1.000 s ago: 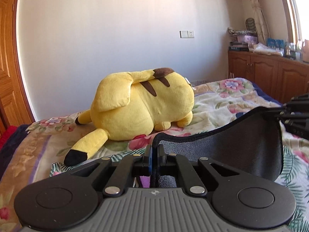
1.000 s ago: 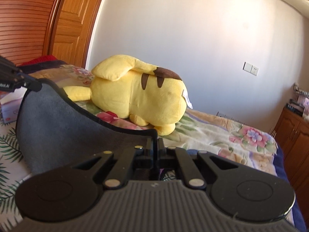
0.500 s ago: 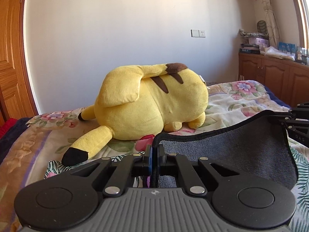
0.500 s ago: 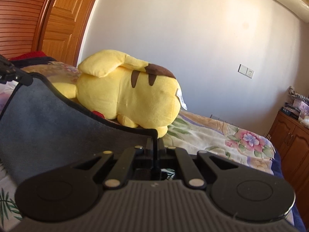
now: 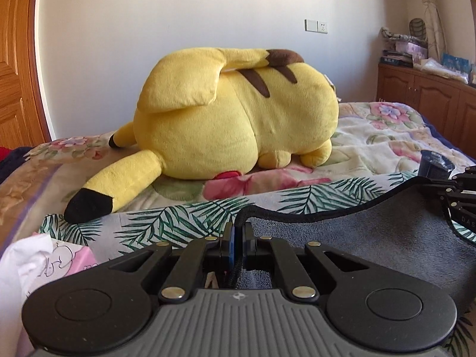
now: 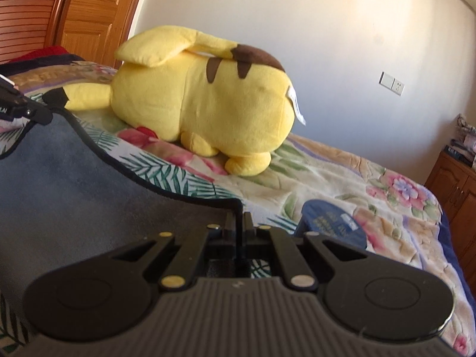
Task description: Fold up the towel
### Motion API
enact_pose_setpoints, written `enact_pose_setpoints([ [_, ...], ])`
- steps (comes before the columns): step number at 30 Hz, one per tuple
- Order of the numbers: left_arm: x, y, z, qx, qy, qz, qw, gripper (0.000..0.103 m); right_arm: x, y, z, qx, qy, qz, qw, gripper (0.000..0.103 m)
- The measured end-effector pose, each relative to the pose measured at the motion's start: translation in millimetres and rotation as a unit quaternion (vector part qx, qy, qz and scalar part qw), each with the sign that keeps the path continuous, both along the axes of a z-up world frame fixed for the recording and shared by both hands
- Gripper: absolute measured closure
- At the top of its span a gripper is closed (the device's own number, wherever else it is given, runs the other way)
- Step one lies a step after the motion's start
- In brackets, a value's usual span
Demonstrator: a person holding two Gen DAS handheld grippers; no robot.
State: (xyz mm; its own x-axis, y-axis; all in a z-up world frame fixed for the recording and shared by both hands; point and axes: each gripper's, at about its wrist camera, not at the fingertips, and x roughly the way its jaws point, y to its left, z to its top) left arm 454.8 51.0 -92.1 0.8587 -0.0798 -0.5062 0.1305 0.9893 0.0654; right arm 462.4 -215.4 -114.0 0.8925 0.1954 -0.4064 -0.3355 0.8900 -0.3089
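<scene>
A dark grey towel [image 5: 372, 238] with black edging hangs stretched between my two grippers over the bed. My left gripper [image 5: 237, 229] is shut on its left corner. My right gripper [image 6: 237, 220] is shut on the other corner; the towel [image 6: 74, 184] spreads to its left. The right gripper also shows at the right edge of the left wrist view [image 5: 455, 190], and the left gripper at the left edge of the right wrist view [image 6: 20, 107]. The towel's lower part is hidden behind the gripper bodies.
A big yellow plush toy [image 5: 232, 119] lies on the floral bedspread [image 5: 372, 142] just beyond the towel. A round dark blue lidded container [image 6: 333, 223] sits on the bed at the right. A pink and white packet [image 5: 44, 267] lies at the left. Wooden cabinets [image 5: 431, 95] stand right.
Both grippers have moved down and forward towards the plush toy with the towel held between them. The towel's top edge now sits lower, nearer the bedspread.
</scene>
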Motion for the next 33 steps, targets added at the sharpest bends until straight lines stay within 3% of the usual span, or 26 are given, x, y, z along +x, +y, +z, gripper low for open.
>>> enact_pose_setpoints([
  [7, 4.1, 0.9, -9.5, 0.016, 0.017, 0.013, 0.9996, 0.103, 4.0, 0.0, -8.2, -0.005, 0.015, -0.005, 1.0, 0.097],
  [9, 2.8, 0.2, -8.0, 0.021, 0.016, 0.017, 0.9995, 0.103, 1.5, -1.4, -6.9, -0.008, 0.017, -0.008, 1.0, 0.091],
  [10, 1.2, -0.4, -6.3, 0.022, 0.014, 0.017, 0.9995, 0.091, 0.0, -3.1, -4.9, -0.007, 0.019, -0.011, 1.0, 0.09],
  [11, -1.0, -1.1, -3.7, 0.023, 0.011, 0.018, 0.9995, 0.085, -1.8, -5.2, -2.1, -0.005, 0.021, -0.013, 1.0, 0.09],
  [18, -25.6, -14.2, 24.0, 0.013, 0.014, -0.001, 0.9998, 0.074, -24.4, -8.8, 28.4, 0.0, 0.02, -0.008, 1.0, 0.09],
  [33, -99.2, -25.7, 72.5, -0.001, 0.018, -0.012, 0.9998, 0.074, -95.7, -2.6, 74.5, 0.02, 0.032, 0.009, 0.999, 0.09],
])
